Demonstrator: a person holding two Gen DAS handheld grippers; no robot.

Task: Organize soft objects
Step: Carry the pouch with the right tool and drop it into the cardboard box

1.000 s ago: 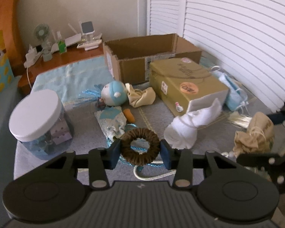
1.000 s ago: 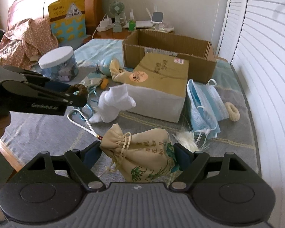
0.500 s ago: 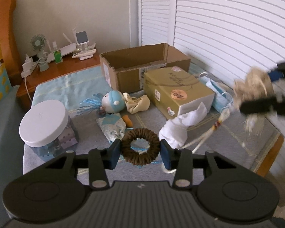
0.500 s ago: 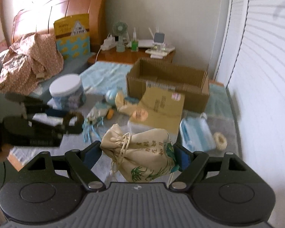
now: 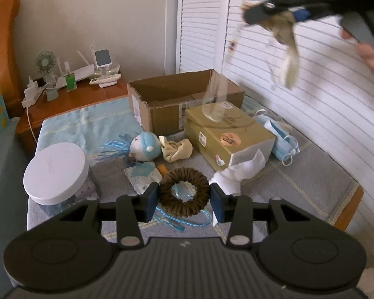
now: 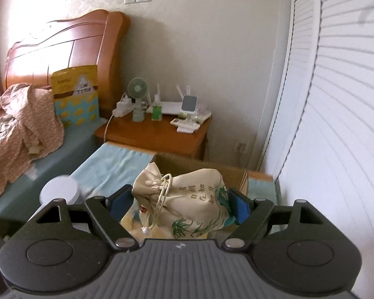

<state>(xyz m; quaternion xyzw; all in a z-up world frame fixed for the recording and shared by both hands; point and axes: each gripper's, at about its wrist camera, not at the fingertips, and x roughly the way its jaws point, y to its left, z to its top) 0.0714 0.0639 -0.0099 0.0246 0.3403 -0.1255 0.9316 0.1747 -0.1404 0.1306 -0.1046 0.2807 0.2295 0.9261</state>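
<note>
Left gripper (image 5: 184,199) clamping brown scrunchie (image 5: 184,194), hovering short of open cardboard box (image 5: 184,104); right gripper (image 6: 179,205) pinching cream drawstring pouch (image 6: 187,204), hanging high above box; dangling cord (image 6: 159,204) risking snagging box flap, dragging pouch askew.

2 wrist views, angled down along fingers, sharing the cardboard box (image 5: 187,99) (image 6: 239,174).
</note>
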